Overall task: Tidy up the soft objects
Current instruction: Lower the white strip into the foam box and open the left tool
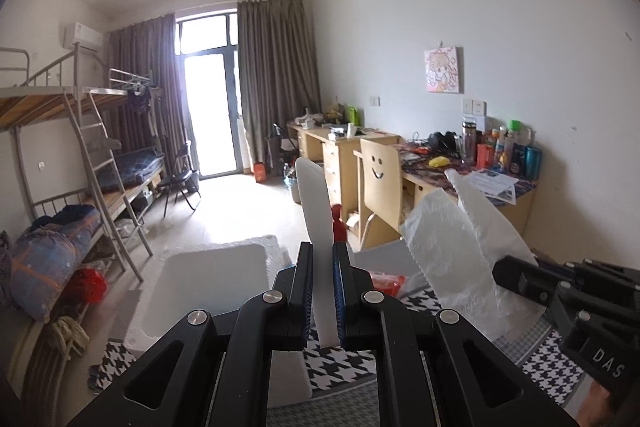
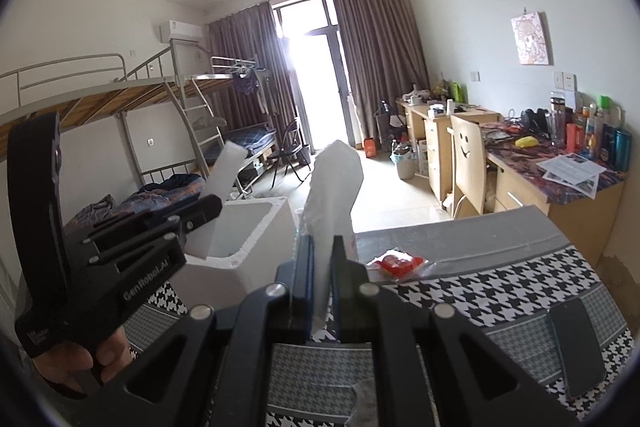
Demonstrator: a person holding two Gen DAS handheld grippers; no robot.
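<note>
My left gripper point(image 1: 323, 259) is shut on a flat white foam sheet point(image 1: 314, 203) that stands up between its fingers; the sheet also shows in the right wrist view point(image 2: 222, 173), held over the open white foam box point(image 2: 240, 239). My right gripper point(image 2: 323, 251) is shut on a soft translucent white plastic-wrapped pad point(image 2: 334, 183), held upright above the table; it also shows in the left wrist view point(image 1: 456, 247). The foam box point(image 1: 208, 287) sits at the table's left end. A red packet in clear wrap point(image 2: 400, 263) lies on the table beyond the grippers.
The table has a black-and-white houndstooth cloth point(image 2: 500, 291). A dark phone point(image 2: 576, 351) lies on it at the right. Behind are a wooden chair with a smiley face point(image 2: 468, 167), cluttered desks point(image 2: 560, 163), bunk beds point(image 1: 60, 187) and a balcony door.
</note>
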